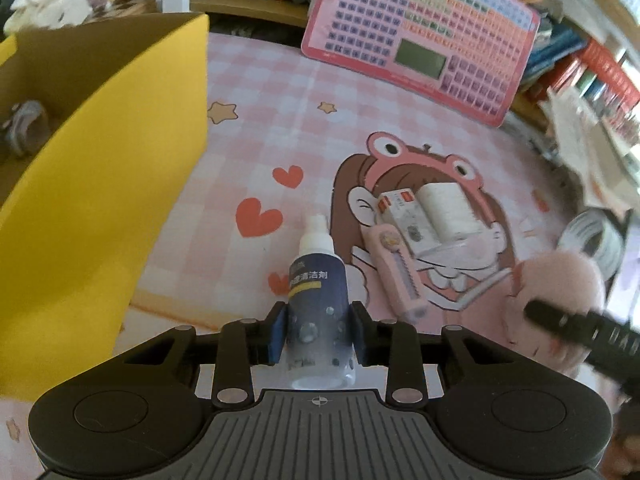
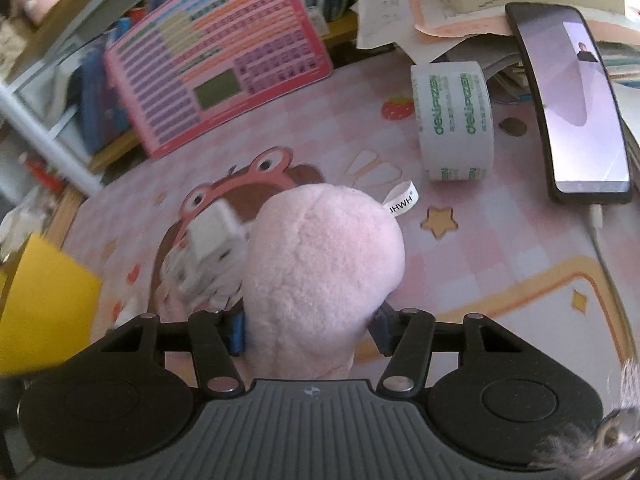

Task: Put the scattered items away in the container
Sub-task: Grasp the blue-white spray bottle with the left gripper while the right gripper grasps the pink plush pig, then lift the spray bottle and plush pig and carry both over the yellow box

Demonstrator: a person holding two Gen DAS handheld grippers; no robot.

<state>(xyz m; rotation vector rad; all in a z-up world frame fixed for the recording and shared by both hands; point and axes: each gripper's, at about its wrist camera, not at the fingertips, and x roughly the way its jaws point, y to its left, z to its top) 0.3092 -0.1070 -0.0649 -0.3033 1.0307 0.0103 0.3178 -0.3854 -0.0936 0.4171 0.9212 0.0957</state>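
Fingers (image 1: pixel 278 334) of the left gripper (image 1: pixel 319 332) clamp the dark-blue, white-capped spray bottle (image 1: pixel 316 304); the right gripper (image 2: pixel 310 330) squeezes the pink fluffy plush toy (image 2: pixel 324 264). Both loads sit just right of the yellow cardboard box (image 1: pixel 100 208). Advisable: lift each clear of the box's rim before releasing inside.

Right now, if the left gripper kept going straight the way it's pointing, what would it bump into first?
The left gripper is shut on the spray bottle, whose cap leads. Straight ahead lies the pink desk mat, probably near the red hearts. The yellow box sits off to the side. Depth is uncertain.
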